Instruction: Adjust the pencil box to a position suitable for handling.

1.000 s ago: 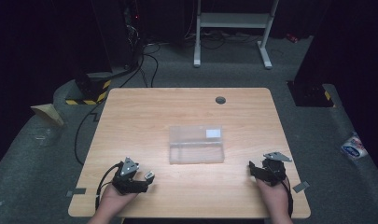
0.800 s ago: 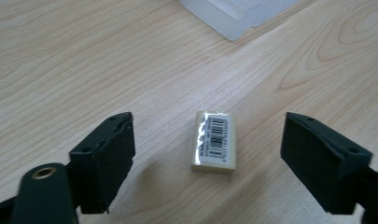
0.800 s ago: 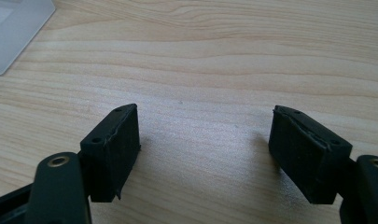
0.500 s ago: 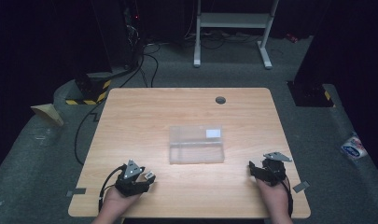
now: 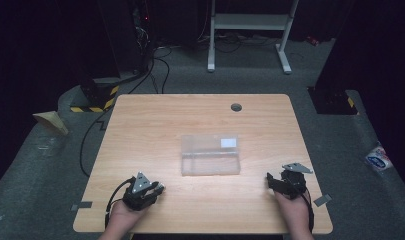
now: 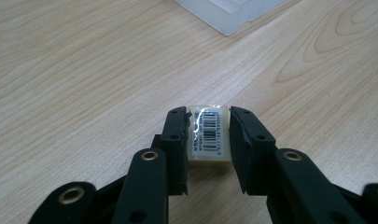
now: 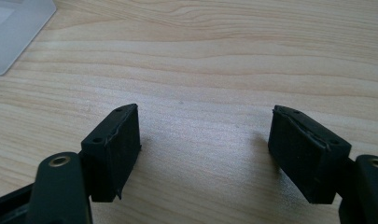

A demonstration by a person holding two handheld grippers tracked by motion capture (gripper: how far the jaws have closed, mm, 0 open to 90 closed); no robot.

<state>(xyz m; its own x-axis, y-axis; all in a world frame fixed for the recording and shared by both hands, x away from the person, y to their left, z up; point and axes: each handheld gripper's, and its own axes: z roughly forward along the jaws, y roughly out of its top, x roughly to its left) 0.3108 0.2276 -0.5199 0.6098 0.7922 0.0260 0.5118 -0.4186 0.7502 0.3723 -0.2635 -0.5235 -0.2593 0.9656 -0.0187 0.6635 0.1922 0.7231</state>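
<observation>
A clear plastic box (image 5: 210, 154) with a white label lies in the middle of the wooden table (image 5: 155, 120). My left gripper (image 5: 149, 190) rests near the table's front left, and its jaws are shut on a small white block with a barcode sticker (image 6: 209, 134). A corner of the clear plastic box (image 6: 233, 13) shows at the top of the left gripper view. At the front right, my right gripper (image 5: 274, 183) sits low over the table with its jaws wide apart and nothing between them. One corner of the clear plastic box (image 7: 14, 32) appears at the upper left of the right gripper view.
A round cable hole (image 5: 236, 107) sits near the table's far edge. Cables (image 5: 90, 135) trail on the grey floor at the left. A white frame stand (image 5: 250, 25) is behind the table, and a packet (image 5: 378, 159) lies on the floor at the right.
The left hand has shifted slightly to the right along the table's front edge. The right gripper has stayed where it was.
</observation>
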